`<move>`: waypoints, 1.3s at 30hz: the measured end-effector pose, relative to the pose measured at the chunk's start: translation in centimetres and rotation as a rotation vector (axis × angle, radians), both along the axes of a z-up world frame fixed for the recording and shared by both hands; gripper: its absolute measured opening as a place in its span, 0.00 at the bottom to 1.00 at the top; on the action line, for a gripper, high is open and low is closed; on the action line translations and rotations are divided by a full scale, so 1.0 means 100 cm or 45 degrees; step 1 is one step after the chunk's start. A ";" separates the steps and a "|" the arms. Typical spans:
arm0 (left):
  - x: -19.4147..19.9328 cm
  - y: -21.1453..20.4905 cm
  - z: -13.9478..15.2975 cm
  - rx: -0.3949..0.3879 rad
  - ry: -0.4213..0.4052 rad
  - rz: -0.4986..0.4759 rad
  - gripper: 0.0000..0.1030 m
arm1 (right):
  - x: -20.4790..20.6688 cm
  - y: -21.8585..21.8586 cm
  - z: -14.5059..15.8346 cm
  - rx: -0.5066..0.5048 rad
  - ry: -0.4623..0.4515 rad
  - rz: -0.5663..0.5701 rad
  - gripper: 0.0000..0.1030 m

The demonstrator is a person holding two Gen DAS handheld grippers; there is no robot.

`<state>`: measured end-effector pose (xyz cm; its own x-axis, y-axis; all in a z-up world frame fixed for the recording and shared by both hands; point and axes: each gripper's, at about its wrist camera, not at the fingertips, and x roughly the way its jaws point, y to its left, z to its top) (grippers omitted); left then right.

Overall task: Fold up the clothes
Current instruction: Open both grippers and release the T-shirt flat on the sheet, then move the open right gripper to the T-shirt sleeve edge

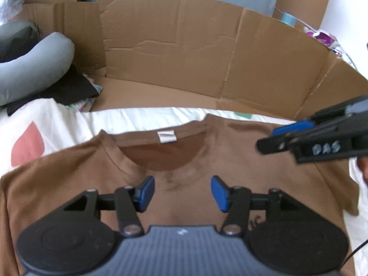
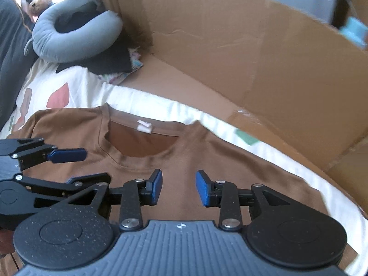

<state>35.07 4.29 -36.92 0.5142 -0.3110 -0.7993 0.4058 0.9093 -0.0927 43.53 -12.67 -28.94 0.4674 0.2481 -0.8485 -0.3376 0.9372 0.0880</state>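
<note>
Brown T-shirt point(image 1: 230, 161) lies flat, collar away from both tongs; left gripper point(image 1: 182, 194) and right gripper point(image 2: 179, 189) hover over its chest, jaws apart, empty.

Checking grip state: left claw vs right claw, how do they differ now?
The left claw gapes wider than the right claw. The left hovers below the brown T-shirt collar; the right is over the chest, nearer its shoulder. Both are open, empty, above the shirt.
</note>
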 end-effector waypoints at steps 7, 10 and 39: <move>-0.034 -0.017 0.009 0.036 0.036 -0.051 0.64 | -0.040 -0.050 0.028 0.060 -0.042 -0.132 0.49; -0.046 -0.020 0.008 0.031 0.050 -0.072 0.68 | -0.056 -0.068 0.024 0.073 -0.025 -0.148 0.50; -0.074 0.019 -0.025 0.101 0.226 0.119 0.71 | -0.088 -0.239 -0.015 -0.015 -0.045 -0.452 0.71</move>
<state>27.72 6.22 -39.38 0.3867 -0.2010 -0.9000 0.3032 0.9494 -0.0818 34.76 -36.53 -30.48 0.5520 0.0554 -0.8320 0.0069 0.9975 0.0710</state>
